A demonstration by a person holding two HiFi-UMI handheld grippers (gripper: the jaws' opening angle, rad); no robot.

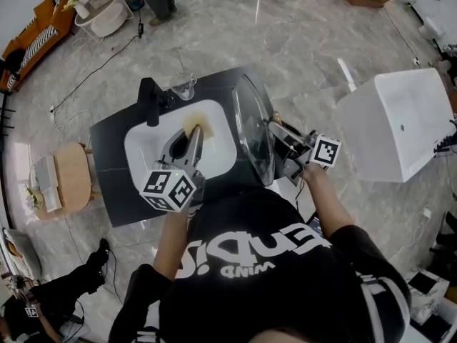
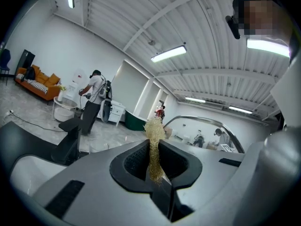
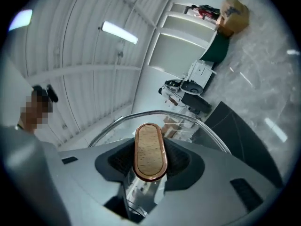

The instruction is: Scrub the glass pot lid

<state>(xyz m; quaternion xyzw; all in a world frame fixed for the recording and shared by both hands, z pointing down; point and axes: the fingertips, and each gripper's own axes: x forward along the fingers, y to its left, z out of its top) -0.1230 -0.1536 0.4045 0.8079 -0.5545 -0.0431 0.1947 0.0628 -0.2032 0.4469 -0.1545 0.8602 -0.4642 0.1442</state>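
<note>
The glass pot lid point(image 1: 253, 131) stands on edge over the right side of the white sink point(image 1: 139, 145), its steel rim vertical. My right gripper point(image 1: 275, 129) is shut on the lid's oval wood-topped handle point(image 3: 150, 150), and the lid's rim point(image 3: 141, 117) arcs behind it. Just left of the lid, over the basin, my left gripper point(image 1: 187, 140) is shut on a golden mesh scrubber point(image 1: 194, 131). In the left gripper view the scrubber point(image 2: 154, 147) sticks up from between the jaws, with the lid point(image 2: 207, 128) close on the right, apart from it.
A black faucet point(image 1: 151, 100) and a glass cup point(image 1: 183, 84) stand at the back of the black counter point(image 1: 114, 191). A white tub point(image 1: 400, 123) sits on the floor to the right and a wooden stool point(image 1: 71, 177) to the left. A person stands far back point(image 2: 94, 102).
</note>
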